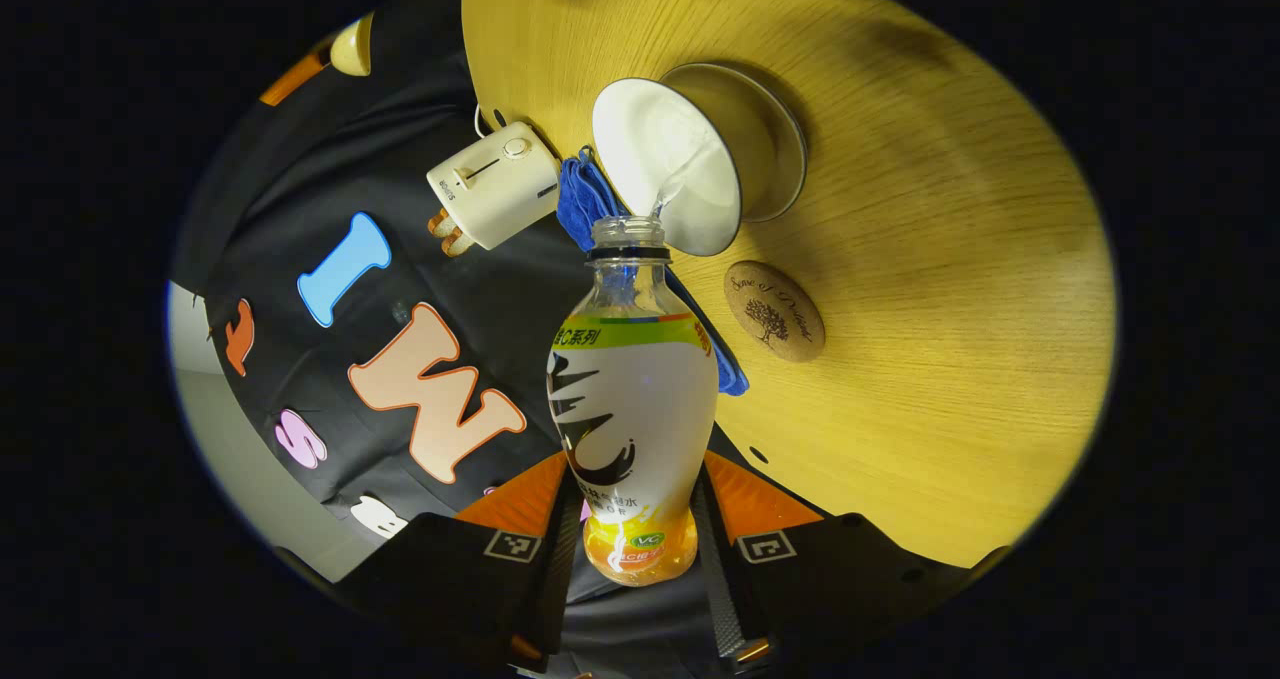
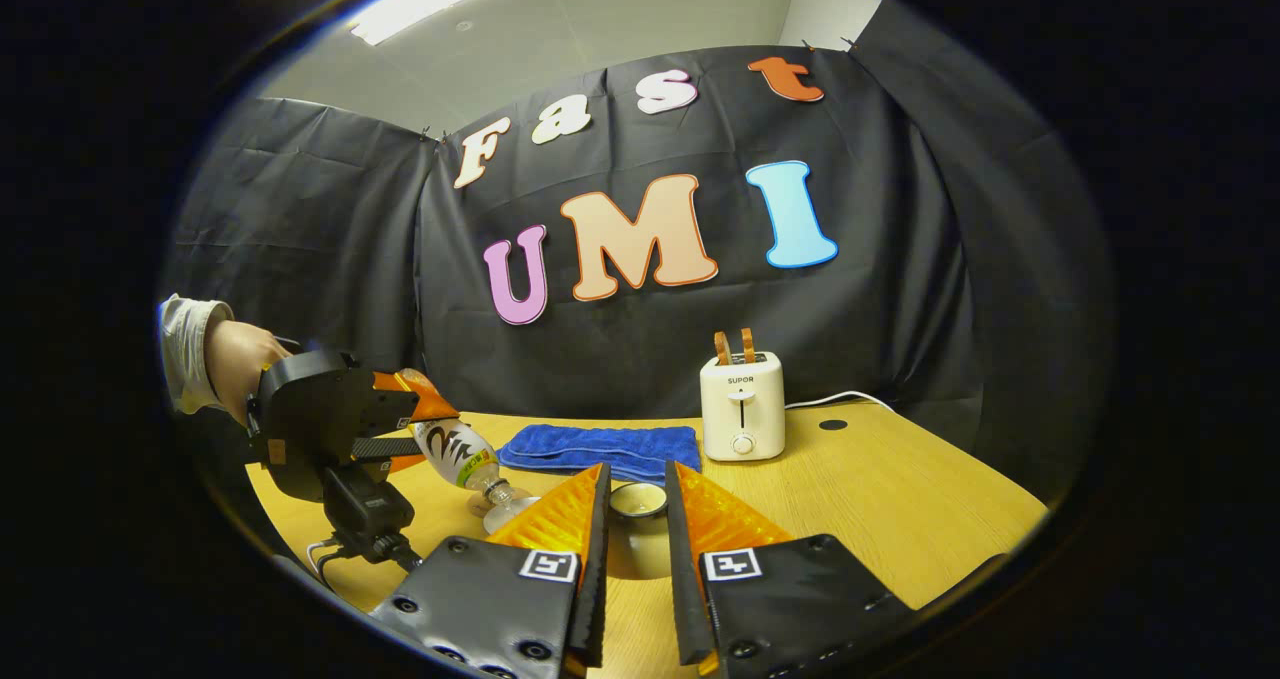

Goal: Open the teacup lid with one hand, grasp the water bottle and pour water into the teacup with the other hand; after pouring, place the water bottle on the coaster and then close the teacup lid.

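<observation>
The left hand-held gripper clenched the water bottle between both fingers, tipped so that water ran from its open mouth into the white teacup on the table. The round coaster lay just beside the cup. The right hand-held gripper gripped the teacup lid above the table, near the blue cloth and toaster.
</observation>
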Demonstrator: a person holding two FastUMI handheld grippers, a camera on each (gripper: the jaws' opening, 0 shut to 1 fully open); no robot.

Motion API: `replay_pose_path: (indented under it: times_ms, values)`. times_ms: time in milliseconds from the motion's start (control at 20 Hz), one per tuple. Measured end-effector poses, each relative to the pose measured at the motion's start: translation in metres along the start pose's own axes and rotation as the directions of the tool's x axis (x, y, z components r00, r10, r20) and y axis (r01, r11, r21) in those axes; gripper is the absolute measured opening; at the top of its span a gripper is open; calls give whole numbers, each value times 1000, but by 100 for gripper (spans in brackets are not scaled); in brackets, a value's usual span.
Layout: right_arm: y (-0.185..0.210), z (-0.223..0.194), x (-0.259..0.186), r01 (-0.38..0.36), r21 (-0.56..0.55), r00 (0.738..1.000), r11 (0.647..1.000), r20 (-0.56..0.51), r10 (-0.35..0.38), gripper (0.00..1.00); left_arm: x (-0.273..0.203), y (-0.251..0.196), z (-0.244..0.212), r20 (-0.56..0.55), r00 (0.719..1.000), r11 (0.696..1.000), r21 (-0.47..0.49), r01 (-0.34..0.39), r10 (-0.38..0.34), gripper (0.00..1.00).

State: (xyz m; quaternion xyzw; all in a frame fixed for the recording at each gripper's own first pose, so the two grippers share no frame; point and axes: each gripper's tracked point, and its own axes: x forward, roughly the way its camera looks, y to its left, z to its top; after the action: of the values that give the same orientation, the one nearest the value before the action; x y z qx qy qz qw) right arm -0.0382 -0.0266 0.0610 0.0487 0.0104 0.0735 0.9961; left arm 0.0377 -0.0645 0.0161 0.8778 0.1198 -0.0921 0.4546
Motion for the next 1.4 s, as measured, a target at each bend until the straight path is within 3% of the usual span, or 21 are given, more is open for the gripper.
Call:
replay_pose_path:
  times_ms: [1050,1400]
  values:
    - [1,-3,1,-4,-8,1000,1000,-4,4,31,4,-12,-1,6,998,998,20,56,-56,56]
    - [0,-6,3,0,-14,1000,1000,-13,-1,31,4,-6,-1,-1,999,996,82,42,-42,57]
